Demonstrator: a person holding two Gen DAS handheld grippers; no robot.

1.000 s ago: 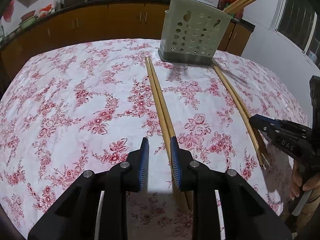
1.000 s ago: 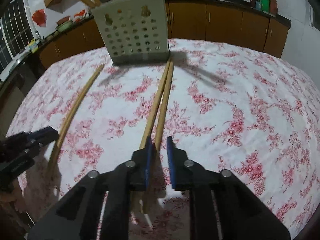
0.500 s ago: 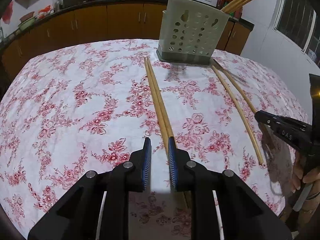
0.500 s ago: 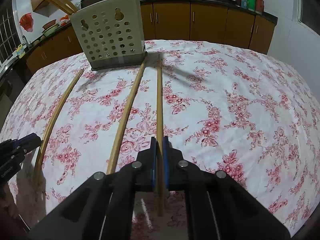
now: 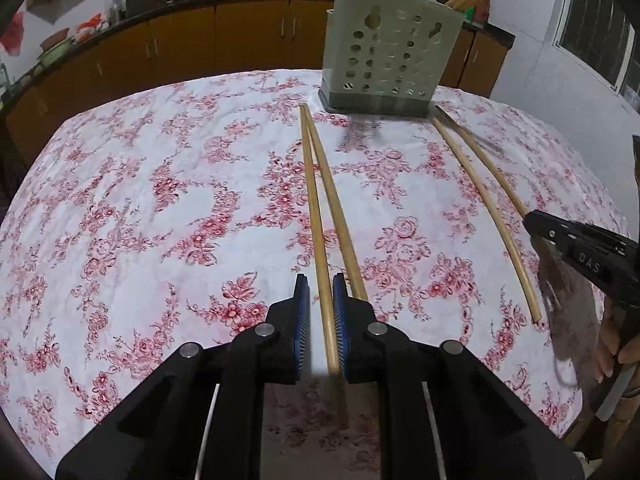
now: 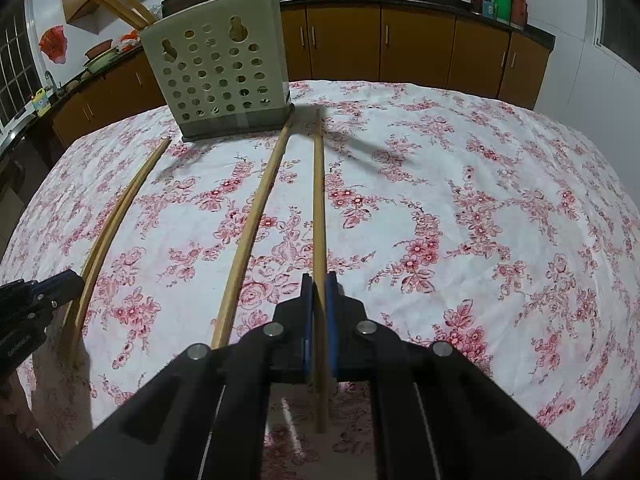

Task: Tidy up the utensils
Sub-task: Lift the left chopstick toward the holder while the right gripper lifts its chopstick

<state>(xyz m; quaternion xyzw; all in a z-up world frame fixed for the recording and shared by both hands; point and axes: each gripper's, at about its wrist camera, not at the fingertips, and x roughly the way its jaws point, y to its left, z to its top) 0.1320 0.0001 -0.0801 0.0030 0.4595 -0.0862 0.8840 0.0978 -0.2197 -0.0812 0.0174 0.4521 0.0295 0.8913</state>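
My right claw (image 6: 316,292) is clamped on one chopstick (image 6: 319,200), gripped near its near end; the stick runs straight ahead between the pads, its far tip close to the base of the perforated holder (image 6: 218,72). Its partner (image 6: 256,224) lies on the cloth just to the left, untouched, angling toward the same holder corner.

My left claw (image 5: 321,300) has just been closing, with one stick of the other pair (image 5: 314,208) between the jaws. The blue pad on the right sits against the stick; a thin gap shows on the left side, so I judge the grip nearly made rather than firm. The second stick of that pair (image 5: 340,216) lies just outside the right-hand finger, touching or almost touching it.

The holder stands at the far edge of the flowered tablecloth (image 5: 140,200), with several chopsticks already upright in it.

Risks, as I judge them:
- Both grips are at the very end of a long stick. Lifting from there gives heavy leverage; the stick may pivot or slip through the pads.
- The left finger beside the neighbouring stick may drag or roll it when I lift.
- If the left side is not fully seated, the stick could drop on the first move.
- Long free tips may strike the holder wall or the sticks already inside.
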